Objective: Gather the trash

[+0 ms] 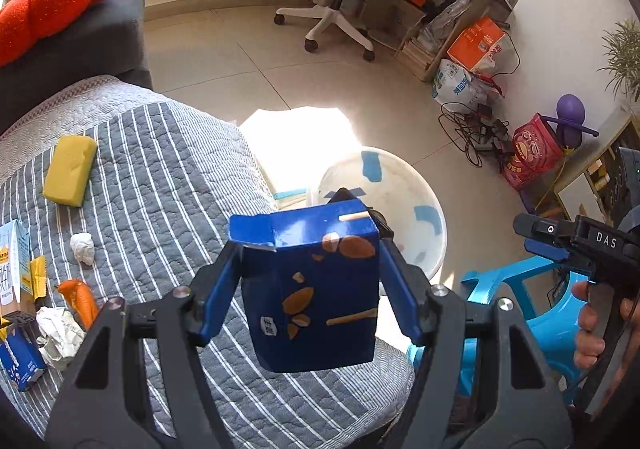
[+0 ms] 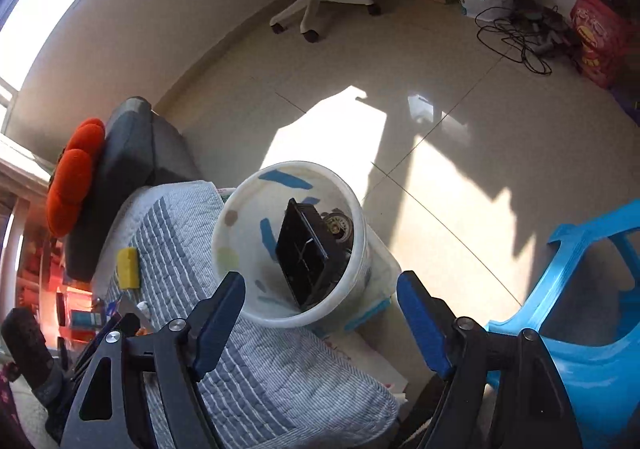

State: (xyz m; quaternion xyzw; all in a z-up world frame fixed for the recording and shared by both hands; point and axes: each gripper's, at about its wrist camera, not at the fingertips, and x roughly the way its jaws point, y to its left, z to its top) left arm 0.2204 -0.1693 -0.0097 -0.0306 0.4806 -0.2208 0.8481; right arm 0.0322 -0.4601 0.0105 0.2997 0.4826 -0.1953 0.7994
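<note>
A blue carton [image 1: 316,289] is gripped by the left tool [image 1: 310,269] near the white bucket [image 2: 236,245]; the right tool [image 2: 320,313] is held wide apart, nothing between.

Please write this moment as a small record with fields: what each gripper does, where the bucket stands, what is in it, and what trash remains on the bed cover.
left gripper: shut on blue carton, held above the striped cover's edge
right gripper: open, nothing between the fingers, above the bucket
white bucket: on the floor beside the cover
bucket contents: black tray, tilted
trash on the cover: yellow sponge, crumpled paper, orange wrapper, milk carton
</note>
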